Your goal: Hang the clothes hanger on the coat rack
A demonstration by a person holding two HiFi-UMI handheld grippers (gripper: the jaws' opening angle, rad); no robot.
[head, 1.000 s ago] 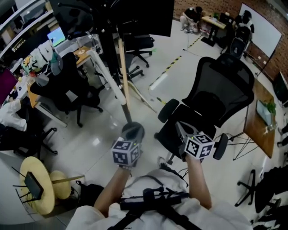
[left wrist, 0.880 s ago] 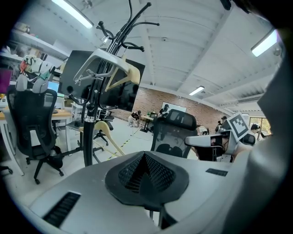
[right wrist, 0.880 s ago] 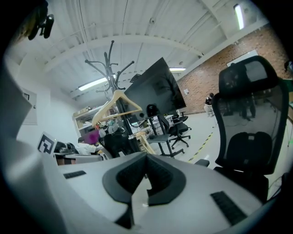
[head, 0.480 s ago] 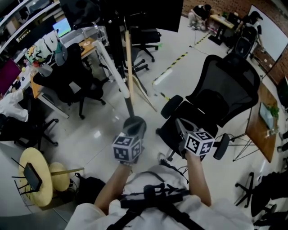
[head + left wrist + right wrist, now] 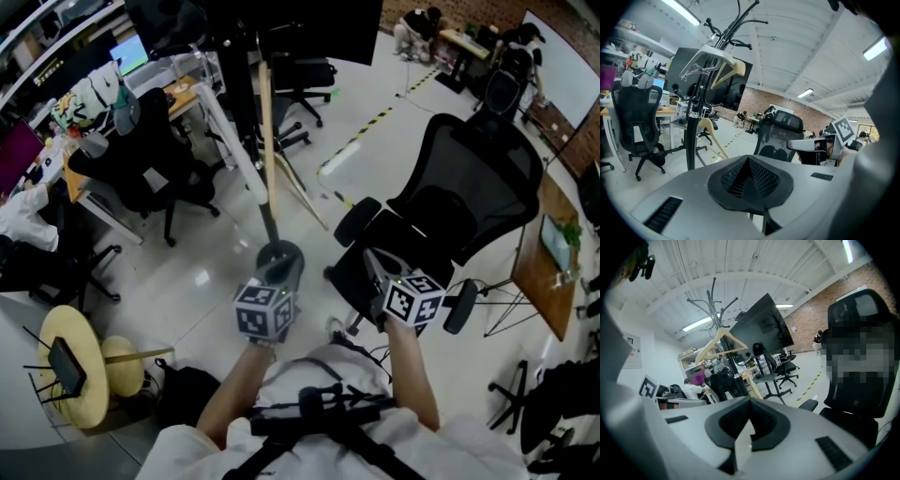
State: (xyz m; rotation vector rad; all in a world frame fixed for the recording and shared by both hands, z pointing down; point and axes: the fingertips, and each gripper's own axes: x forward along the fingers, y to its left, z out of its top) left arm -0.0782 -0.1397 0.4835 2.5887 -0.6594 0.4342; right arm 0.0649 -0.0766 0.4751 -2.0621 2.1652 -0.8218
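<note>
Coat rack (image 5: 246, 131): black pole, curved hooks at the top, standing on the pale floor; taken as reference.

Black mesh office chair (image 5: 469, 197): right of the rack in the head view, clear of it.

Wooden clothes hanger (image 5: 723, 341): on the rack, hung below the top hooks, close against the pole. A white hanger (image 5: 717, 54) hangs on the rack at about the same level, overlapping the wooden one in the left gripper view. A second wooden hanger (image 5: 711, 136) sits lower on the pole.

Left gripper (image 5: 749, 176): near side of the rack, aimed at it, apart from it. Jaws closed, pads together, nothing between.

Right gripper (image 5: 749, 420): further right of the rack, in front of the chair. Jaws closed, empty.
</note>
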